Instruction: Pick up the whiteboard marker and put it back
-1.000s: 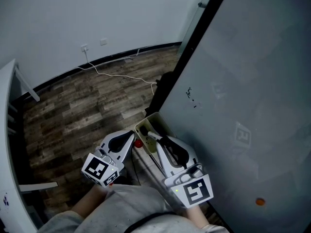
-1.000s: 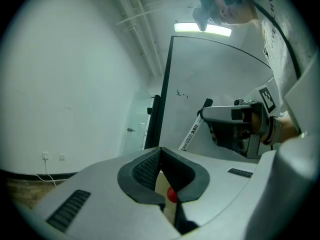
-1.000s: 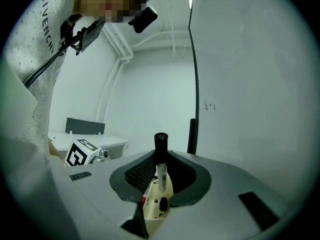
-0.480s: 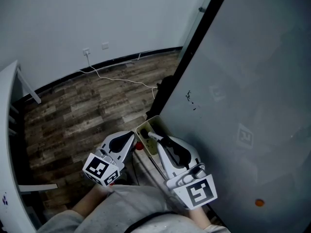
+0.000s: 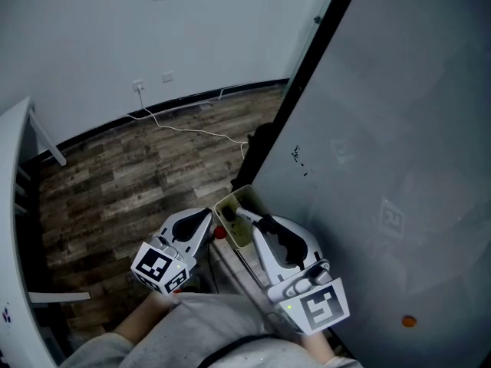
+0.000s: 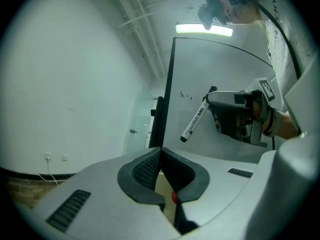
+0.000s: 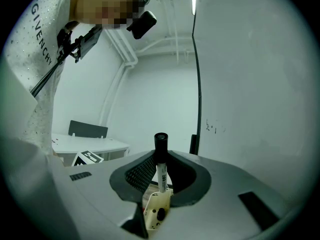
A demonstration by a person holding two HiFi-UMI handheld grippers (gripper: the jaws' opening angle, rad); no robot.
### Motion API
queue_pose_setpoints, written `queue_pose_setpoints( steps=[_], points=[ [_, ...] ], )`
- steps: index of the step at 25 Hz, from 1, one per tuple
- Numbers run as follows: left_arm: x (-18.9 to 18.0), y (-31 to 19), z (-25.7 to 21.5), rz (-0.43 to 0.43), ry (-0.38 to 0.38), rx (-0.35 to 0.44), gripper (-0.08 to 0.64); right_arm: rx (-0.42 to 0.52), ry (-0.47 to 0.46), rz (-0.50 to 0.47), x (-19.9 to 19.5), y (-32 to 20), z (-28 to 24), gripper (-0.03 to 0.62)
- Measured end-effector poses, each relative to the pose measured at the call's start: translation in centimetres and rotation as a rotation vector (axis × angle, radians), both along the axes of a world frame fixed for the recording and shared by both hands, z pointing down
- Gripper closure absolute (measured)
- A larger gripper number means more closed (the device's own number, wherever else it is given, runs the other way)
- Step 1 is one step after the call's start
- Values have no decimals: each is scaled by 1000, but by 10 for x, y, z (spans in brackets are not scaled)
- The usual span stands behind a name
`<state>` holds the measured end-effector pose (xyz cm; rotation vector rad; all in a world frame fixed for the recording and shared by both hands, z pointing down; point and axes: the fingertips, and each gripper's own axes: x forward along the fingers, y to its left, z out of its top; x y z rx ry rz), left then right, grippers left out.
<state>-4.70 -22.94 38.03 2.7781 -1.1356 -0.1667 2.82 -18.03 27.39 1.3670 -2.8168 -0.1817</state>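
Note:
The whiteboard marker (image 7: 160,160), white with a black cap, stands upright between the jaws of my right gripper (image 7: 161,170), which is shut on it. The left gripper view shows the marker (image 6: 194,122) slanting down out of that gripper. In the head view my right gripper (image 5: 247,219) points at a beige holder box (image 5: 232,203) fixed at the lower edge of the whiteboard (image 5: 383,129), and the box (image 7: 155,212) lies just below the marker's lower end. My left gripper (image 5: 207,218) sits just left of the box, shut and empty, as its own view (image 6: 161,156) confirms.
A small red object (image 5: 219,232) lies by the box. The whiteboard's black frame (image 5: 299,90) runs diagonally up. Wood floor (image 5: 130,175) with a white cable (image 5: 192,133) spreads left, and a white table edge (image 5: 11,205) stands at far left.
The right gripper with the marker has shifted slightly down and right in the head view. The left gripper has hardly moved.

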Motion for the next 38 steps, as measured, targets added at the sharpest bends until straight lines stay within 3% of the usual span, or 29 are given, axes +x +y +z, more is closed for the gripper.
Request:
queue_pose_setpoints(
  steps=[18,38],
  points=[
    [-2,-2,-5,-4,-6,37,545,9,18,0,-2,1,-3,514],
    [-4,2,2,-5,3,7,545,-12,19,-6,-14,-4,-7,514]
  ],
)
